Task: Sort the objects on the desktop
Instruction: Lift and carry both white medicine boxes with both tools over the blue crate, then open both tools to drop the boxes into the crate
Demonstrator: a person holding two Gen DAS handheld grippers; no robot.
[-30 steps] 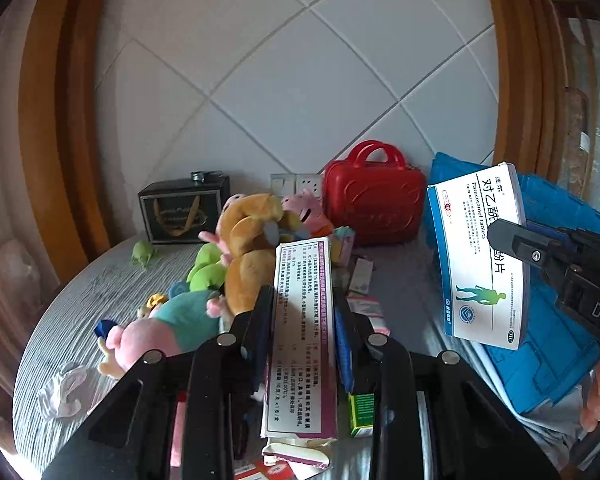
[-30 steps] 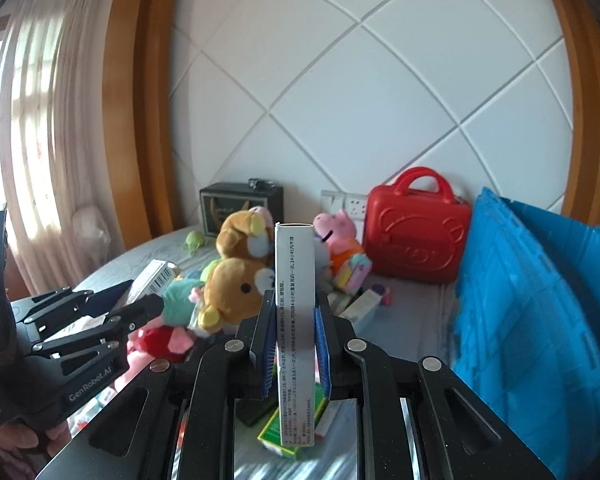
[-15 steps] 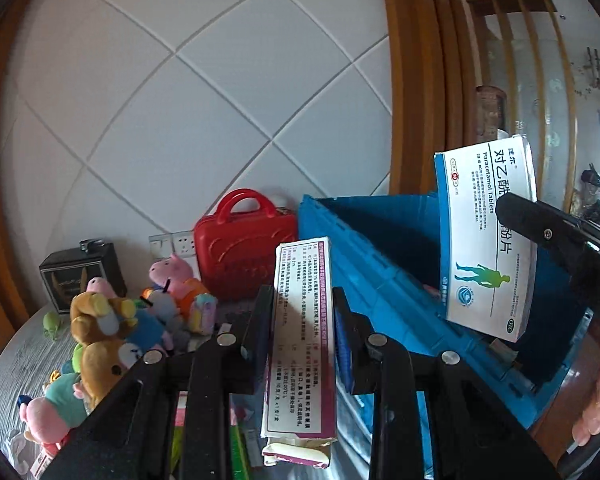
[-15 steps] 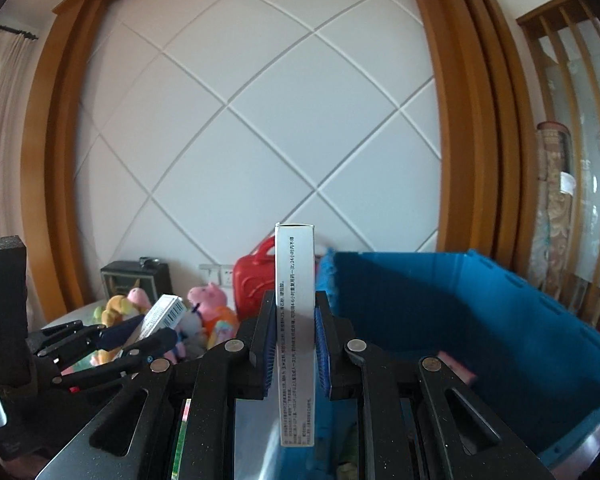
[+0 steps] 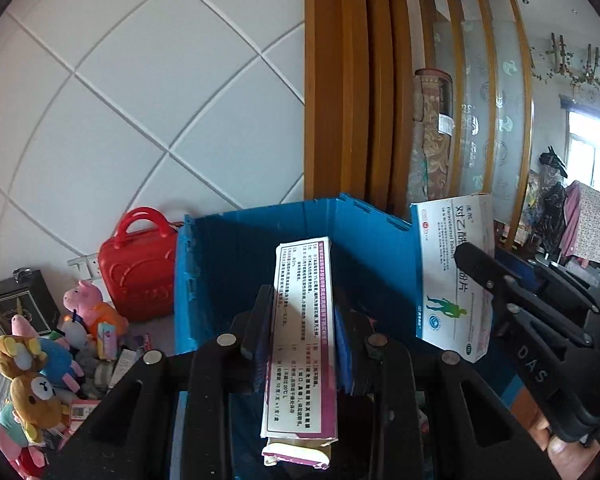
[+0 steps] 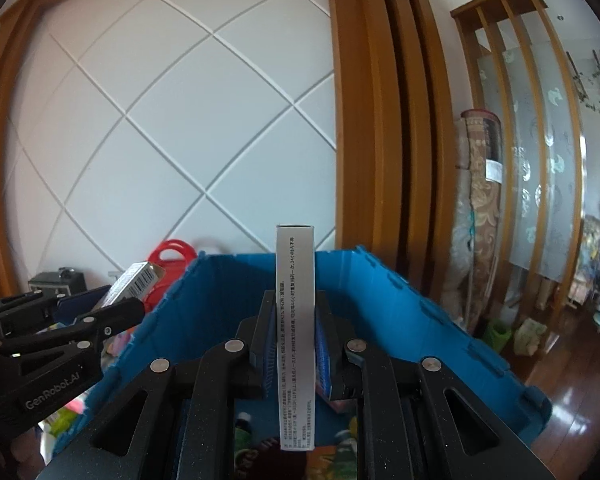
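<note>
Left wrist view: left hand-held gripper [image 5: 302, 332] clamped on purple-edged medicine box [image 5: 303, 340], centre frame, above blue crate [image 5: 236, 264]; right hand-held gripper [image 6: 295, 334] clamped on white box [image 6: 295, 336], edge-up, likely for drop-in.

Both views swing off the toy-strewn table, blue crate [image 6: 380, 304] now fills lower centre, plush toys [image 5: 40, 372] slide to lower left, red case [image 5: 140, 268] shifts left.

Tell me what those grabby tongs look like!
Both tongs are black plastic with round silver screws and blue pads inside. The left tongs have "GenRobot.AI" printed on the side. The right tongs have the letters "DAS". No cables or sleeves show.
</note>
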